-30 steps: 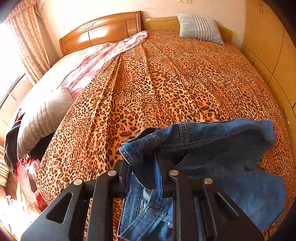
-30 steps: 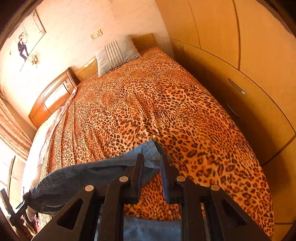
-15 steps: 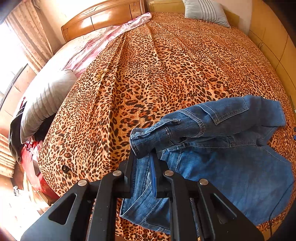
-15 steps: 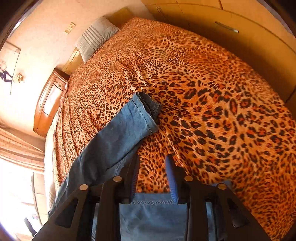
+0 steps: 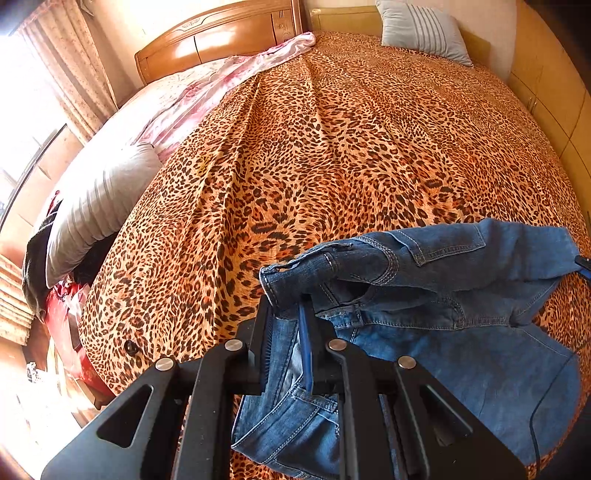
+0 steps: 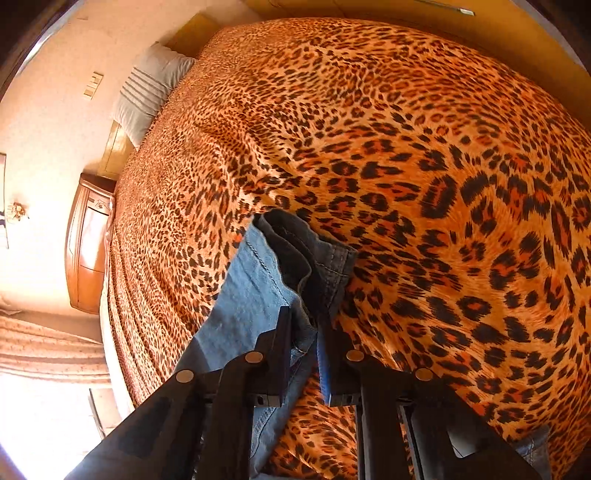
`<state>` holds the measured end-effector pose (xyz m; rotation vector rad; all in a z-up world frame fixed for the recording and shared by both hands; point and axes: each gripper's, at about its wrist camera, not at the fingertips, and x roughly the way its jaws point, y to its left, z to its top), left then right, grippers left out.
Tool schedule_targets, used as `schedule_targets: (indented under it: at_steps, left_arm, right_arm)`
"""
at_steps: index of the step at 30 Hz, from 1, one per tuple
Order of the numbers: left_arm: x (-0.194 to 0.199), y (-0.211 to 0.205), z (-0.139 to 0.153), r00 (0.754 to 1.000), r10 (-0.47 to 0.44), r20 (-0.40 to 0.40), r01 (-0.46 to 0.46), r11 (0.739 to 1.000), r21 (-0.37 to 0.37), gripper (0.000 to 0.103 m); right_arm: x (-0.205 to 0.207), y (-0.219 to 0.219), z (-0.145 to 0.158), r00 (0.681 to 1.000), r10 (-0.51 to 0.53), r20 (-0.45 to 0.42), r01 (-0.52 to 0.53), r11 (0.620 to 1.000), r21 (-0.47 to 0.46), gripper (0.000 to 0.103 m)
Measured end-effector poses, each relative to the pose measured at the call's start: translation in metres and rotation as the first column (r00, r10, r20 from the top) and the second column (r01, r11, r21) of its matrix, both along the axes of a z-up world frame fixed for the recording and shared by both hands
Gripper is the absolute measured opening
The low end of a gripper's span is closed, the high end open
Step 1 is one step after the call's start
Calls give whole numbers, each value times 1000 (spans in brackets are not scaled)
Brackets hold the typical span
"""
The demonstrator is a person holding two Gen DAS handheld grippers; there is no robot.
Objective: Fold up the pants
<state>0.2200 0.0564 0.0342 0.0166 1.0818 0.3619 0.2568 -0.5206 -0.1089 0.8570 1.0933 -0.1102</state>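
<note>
My left gripper is closed on the waistband end of the jeans; my right gripper is pinched on the hem end, with the leg cuffs bunched just past its fingertips. The jeans hang between the two, their long axis running from one gripper to the other across the foot of the bed, far from the striped pillow at the headboard end. The part nearest me drapes onto the leopard cover. I judge the next move turns on bringing hem to waistband, so each end sits right in its own gripper and neither arm needs to reach.

The left view shows the pocket, seams and the whole slack span sagging toward the bed. The right view shows only the cuffs and how the two layers are stacked there, which the left view cannot show.
</note>
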Motion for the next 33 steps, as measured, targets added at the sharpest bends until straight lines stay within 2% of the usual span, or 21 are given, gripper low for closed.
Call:
schedule_targets:
  at_steps: [6,10,12,13,15,17,18,19,21,23,24,25,28,33]
  left_arm:
    - [-4,2,11,999,7,46,-7,1000,0,11]
    - [-12,4,11,999,-5,50,5,1000,-11,11]
    - [-11,4,7,999,-13,35,14,1000,-12,11]
    - [-9,6,5,1000,-13,26,14,1000,-17,11]
    - [-3,10,-1,1000,-9,2,9,999,-44,11]
    - [6,17,-4,1000,-1,-18,-1,997,-74,11]
    - [13,24,-6,999,6,-33,-9,996,-92,11]
    - [21,32,-7,999,19,-51,-24,993,-119,11]
    - [37,51,-10,995,35,-93,-52,980,-190,13]
    - [55,70,-15,988,41,-149,-76,969,-236,23]
    - [62,78,-19,983,48,-178,-93,963,-255,36]
    - [68,85,-22,979,59,-197,-112,957,-267,44]
    - [79,99,-32,971,86,-222,-152,942,-301,52]
    - [97,101,-65,946,76,-315,-194,911,-365,54]
  right_arm:
    - [-19,-6,52,994,36,106,-37,999,6,6]
    - [-39,-13,78,989,48,140,-48,999,-8,3]
    - [-45,-16,85,991,62,122,-54,996,-68,4]
    - [-46,-16,86,990,81,112,-69,992,-104,9]
    - [-44,-13,87,984,152,98,-136,979,-149,10]
    - [-37,-2,87,975,212,61,-192,952,-240,33]
    - [-32,4,86,967,248,52,-225,936,-272,50]
    - [-27,11,85,959,279,44,-254,920,-297,60]
    - [-15,25,75,939,343,-2,-324,885,-335,65]
    - [-4,37,63,919,389,-60,-384,851,-359,65]
    - [1,40,56,912,400,-90,-405,841,-359,65]
    - [3,43,49,910,398,-114,-412,839,-356,65]
    - [10,33,27,927,352,-129,-375,881,-288,65]
    - [18,8,-4,963,211,-168,-232,966,-118,66]
